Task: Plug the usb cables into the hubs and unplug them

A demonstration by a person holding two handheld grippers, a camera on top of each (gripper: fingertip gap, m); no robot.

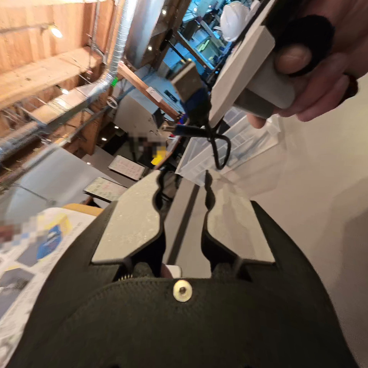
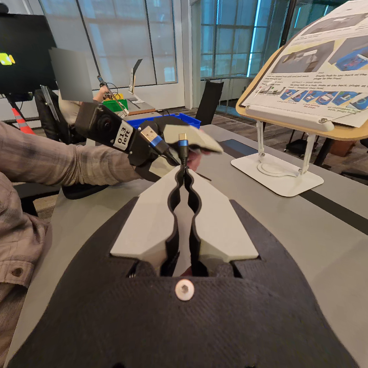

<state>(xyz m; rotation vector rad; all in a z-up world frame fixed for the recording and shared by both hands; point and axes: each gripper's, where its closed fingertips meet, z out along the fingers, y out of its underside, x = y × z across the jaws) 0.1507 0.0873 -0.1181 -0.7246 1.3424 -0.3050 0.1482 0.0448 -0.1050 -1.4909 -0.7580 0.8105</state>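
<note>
Cable (image 2: 184, 159), short and black with blue-collared plugs at both ends, is being pinched at its folded middle by the right gripper (image 2: 183, 169), whose grey fingers (image 2: 159, 209) are closing tip to tip on the thin cord while a wavy gap stays open behind the tips. From that pinch the two ends are rising in a V. The USB-A plug (image 2: 148, 133) is leaning up and to the left, its long axis running diagonally toward the left gripper's black body, metal shell outermost. The smaller USB-C plug (image 2: 182, 137) is standing nearly upright, tip pointing up. Both plugs are hanging in the air above the grey table (image 2: 298, 239), near the left gripper (image 2: 199, 142) and plugged into nothing.

In the left wrist view the camera is tilting steeply; the left gripper (image 1: 183, 179) is showing its fingers (image 1: 137, 215) parted with a clear gap, gripping nothing. Ahead of it the USB-A plug (image 1: 186, 79) is pointing up and left, the cable looping (image 1: 221, 151) below the right gripper's grey finger (image 1: 237, 79), which a hand (image 1: 322, 75) is squeezing.

Document stand (image 2: 278, 173), white-based, is sitting on the table to the right, and a blue bin (image 2: 179, 119) is lying behind the left gripper.
</note>
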